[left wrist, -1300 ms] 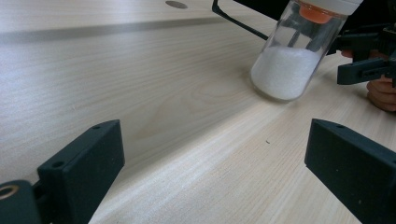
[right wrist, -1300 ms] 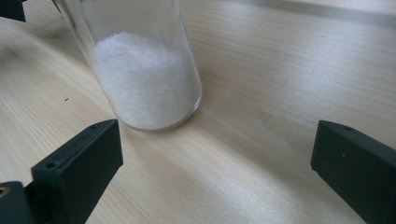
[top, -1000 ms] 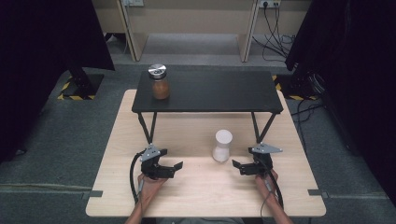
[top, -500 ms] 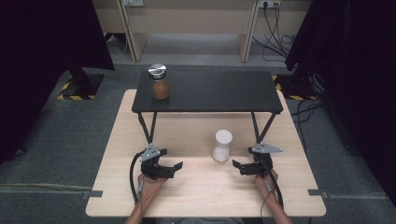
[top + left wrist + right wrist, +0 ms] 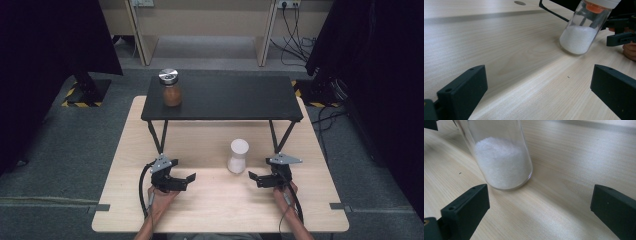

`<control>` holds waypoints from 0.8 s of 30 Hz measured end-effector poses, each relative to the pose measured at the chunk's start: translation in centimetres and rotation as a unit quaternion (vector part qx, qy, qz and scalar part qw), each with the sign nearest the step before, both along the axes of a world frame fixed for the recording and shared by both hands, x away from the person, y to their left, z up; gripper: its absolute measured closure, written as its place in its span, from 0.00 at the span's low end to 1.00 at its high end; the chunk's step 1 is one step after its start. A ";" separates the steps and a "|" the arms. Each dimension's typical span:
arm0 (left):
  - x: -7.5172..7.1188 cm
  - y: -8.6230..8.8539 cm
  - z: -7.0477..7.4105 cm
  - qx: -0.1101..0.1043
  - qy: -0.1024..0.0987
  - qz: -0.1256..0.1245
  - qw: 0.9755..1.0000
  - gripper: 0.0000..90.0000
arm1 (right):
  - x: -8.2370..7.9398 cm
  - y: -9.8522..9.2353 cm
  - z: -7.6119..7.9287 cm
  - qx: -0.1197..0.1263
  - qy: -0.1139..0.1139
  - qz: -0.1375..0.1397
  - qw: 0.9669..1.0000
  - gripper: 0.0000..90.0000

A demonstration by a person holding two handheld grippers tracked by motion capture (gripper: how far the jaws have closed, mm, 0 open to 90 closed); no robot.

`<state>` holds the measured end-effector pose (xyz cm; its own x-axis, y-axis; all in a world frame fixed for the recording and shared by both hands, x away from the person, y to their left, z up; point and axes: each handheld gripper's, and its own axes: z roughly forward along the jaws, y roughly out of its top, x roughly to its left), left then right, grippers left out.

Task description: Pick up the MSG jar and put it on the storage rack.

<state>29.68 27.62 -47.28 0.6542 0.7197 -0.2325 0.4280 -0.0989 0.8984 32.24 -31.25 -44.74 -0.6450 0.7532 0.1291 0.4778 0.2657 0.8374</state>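
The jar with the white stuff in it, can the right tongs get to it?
Probably yes. The jar stands upright on the table, just ahead of the right tongs. Their jaws are wide open with only bare wood between them and the glass.

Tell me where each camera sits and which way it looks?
High view: above the person's side, looking forward and down on the pale wooden table; forearms and both claws show.
Left gripper view: rides the left claw, facing the white-capped glass jar of white powder; its open black jaws show.
Right gripper view: rides the right claw, facing that jar close up; open jaws show.
All three share the jar.
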 end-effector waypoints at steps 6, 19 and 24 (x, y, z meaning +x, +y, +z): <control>-0.2 0.1 -0.2 -0.011 -0.003 0.006 1.000 0.00 | 0.0 0.0 0.0 0.000 0.000 0.001 1.000 0.02; -0.2 0.1 -0.3 -0.014 -0.008 0.001 1.000 0.01 | 0.0 0.1 0.0 -0.004 -0.002 0.003 1.000 0.02; -0.2 0.2 -0.3 -0.017 -0.010 0.000 1.000 0.01 | 0.0 0.1 0.0 -0.004 -0.003 0.004 1.000 0.02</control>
<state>29.45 27.85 -47.63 0.6597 0.7110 -0.2436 0.4090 -0.0677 0.9100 32.25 -31.16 -44.72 -0.6512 0.7494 0.1198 0.4715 0.2757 0.8377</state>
